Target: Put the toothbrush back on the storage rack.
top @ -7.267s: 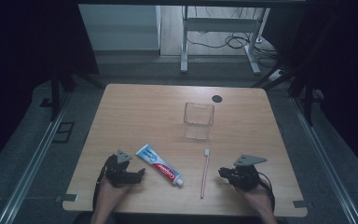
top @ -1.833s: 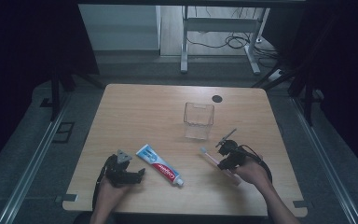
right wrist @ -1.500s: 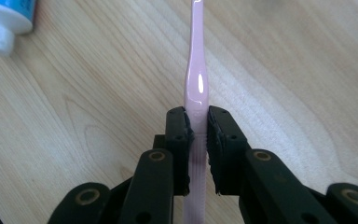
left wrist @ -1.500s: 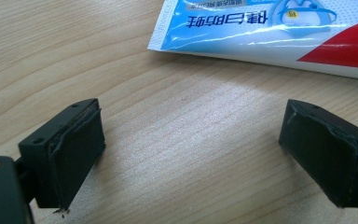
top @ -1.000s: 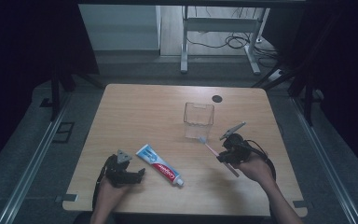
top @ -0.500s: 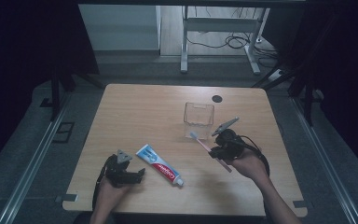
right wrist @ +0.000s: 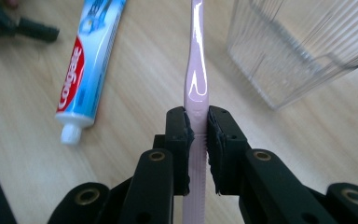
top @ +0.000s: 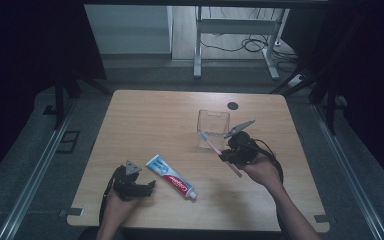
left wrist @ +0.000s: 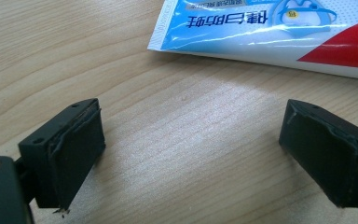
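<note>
- Right gripper (top: 228, 152): held above the light wooden table (top: 150, 120) at about 4 o'clock of its middle, the person's right forearm coming in from the bottom edge at 5 o'clock; grey three-cornered plate tilted up on top. Jaws narrow, clamped on the pale pink plastic toothbrush (top: 219, 152) about midway along its handle.
- Pale pink plastic toothbrush (right wrist: 196, 84): lifted off the table, slanting from 4 o'clock up to 10 o'clock, its head end just beside the near left corner of the clear ribbed plastic cup (top: 213, 129). In the right gripper view its head is cut off by the top edge; whether it touches the cup cannot be told.
- Left gripper (top: 142, 188): low at the table's 7 o'clock edge, jaws standing wide with only bare wood between them, pointing toward 3 o'clock.
- White, blue and red toothpaste tube (top: 172, 176): flat on the table just at 2 o'clock of the left gripper; its cap end is cropped in the left gripper view.
- Small dark round spot (top: 233, 105) at the far edge: too small to identify.
</note>
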`<state>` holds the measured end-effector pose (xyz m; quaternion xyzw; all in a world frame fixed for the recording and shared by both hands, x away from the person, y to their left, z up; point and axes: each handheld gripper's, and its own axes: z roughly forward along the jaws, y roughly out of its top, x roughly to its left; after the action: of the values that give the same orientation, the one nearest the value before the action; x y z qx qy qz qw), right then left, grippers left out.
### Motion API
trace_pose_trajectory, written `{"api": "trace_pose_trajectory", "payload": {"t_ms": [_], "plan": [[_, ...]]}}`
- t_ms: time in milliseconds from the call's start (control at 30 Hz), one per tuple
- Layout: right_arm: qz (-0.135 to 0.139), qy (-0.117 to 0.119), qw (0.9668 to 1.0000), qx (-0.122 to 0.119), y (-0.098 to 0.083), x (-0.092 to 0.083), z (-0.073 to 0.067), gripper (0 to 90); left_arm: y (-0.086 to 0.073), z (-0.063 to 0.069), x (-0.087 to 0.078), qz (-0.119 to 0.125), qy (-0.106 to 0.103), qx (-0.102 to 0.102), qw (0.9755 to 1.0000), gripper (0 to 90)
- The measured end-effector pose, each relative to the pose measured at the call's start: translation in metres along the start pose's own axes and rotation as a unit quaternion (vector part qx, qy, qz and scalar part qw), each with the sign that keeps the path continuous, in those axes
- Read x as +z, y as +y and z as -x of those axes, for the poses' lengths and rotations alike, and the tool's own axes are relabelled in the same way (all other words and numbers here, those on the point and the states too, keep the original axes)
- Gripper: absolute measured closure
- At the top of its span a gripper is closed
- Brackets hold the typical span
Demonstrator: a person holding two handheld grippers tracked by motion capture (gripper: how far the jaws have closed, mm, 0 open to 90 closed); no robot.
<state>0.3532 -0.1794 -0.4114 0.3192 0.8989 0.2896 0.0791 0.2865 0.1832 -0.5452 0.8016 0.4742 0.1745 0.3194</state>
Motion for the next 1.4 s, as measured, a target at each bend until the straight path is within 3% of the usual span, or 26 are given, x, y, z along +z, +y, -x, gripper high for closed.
{"api": "trace_pose_trajectory", "payload": {"t_ms": [500,833,1400], "plan": [[0.052,-0.026,0.9982,0.016,0.024,0.002,0.02,78.3,0.0,0.0,0.0,-0.002,0.0,0.002,1.0,6.4],[0.085,-0.041,0.9953,0.024,0.036,0.007,0.033,78.3,0.0,0.0,0.0,-0.002,0.0,0.001,1.0,6.4],[0.121,-0.046,0.991,0.034,0.055,0.013,0.05,78.3,0.0,0.0,0.0,-0.002,0.0,0.001,1.0,6.4]]}}
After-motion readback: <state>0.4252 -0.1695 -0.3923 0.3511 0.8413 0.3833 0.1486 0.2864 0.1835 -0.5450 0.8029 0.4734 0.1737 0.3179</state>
